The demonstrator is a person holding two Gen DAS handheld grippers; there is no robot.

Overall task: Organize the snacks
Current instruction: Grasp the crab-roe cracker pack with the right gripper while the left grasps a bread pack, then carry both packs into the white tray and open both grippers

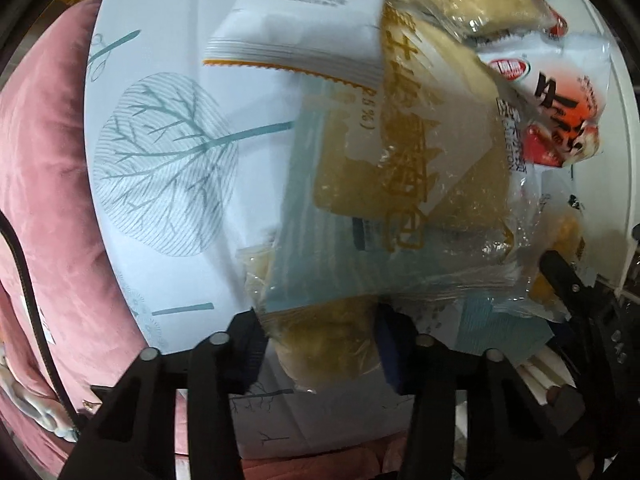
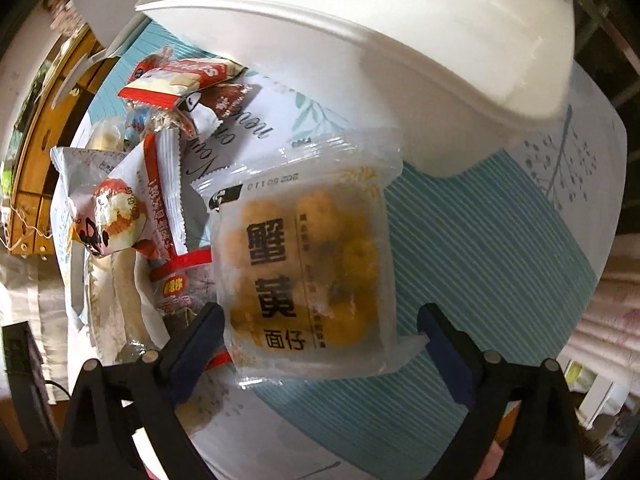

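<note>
While both hands work the pile, notes run largest to smallest.
Bench (image 1: 160, 80): cloth with a tree print; snack packets are heaped toward the right hand's side.
White bin (image 2: 400, 40): sits just behind the crab-roe packet; probably where the snacks go.
Bread packet (image 1: 400, 152): clear wrap over a pale loaf, its lower end between the left hand-held gripper (image 1: 320, 344) pads, which look clenched on it.
Crab-roe snack packet (image 2: 308, 280): lies flat on the bench between the spread fingers of the right hand-held gripper (image 2: 320, 332), released, not yet pinching.
Red-and-white packets (image 2: 160, 208): loose pile just beside.
Doing it well: close on the packet's edges squarely, firm but gentle on the contents; lift clear of neighbours before swinging to the bin.
</note>
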